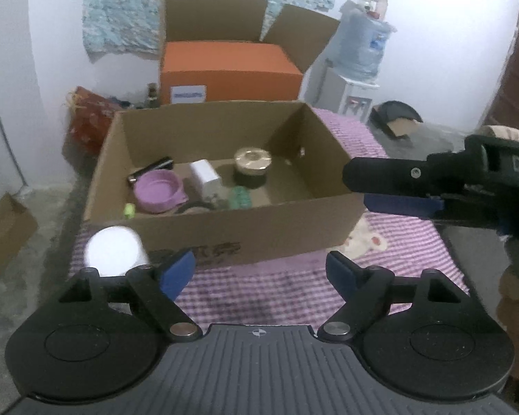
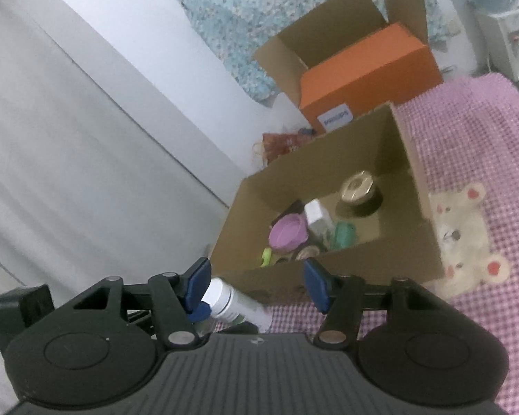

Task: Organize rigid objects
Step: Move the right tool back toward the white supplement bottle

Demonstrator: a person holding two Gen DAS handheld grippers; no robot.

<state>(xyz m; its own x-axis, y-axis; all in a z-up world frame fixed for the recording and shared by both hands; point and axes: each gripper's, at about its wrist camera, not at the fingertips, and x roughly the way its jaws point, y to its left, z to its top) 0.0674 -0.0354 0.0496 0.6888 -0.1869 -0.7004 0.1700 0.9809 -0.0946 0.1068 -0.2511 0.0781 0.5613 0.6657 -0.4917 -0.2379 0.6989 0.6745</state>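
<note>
Several items are already collected in the cardboard box (image 1: 221, 238) on the checked cloth (image 1: 259, 294): gold-lidded jar (image 1: 252, 169), purple bowl (image 1: 158, 195), white carton (image 1: 206, 176). One white bottle (image 1: 113, 255) remains outside, by the box's front-left corner. Left gripper (image 1: 259, 273) and right gripper (image 2: 256, 287) are seen wide apart, empty.

A lived-in home room was shown: a bed covered by a pink checked blanket (image 1: 294, 287) with a bear print, a water dispenser (image 1: 354, 79) by white walls, and floral cloth (image 1: 128, 7) hung behind stacked cardboard boxes (image 1: 225, 69).
</note>
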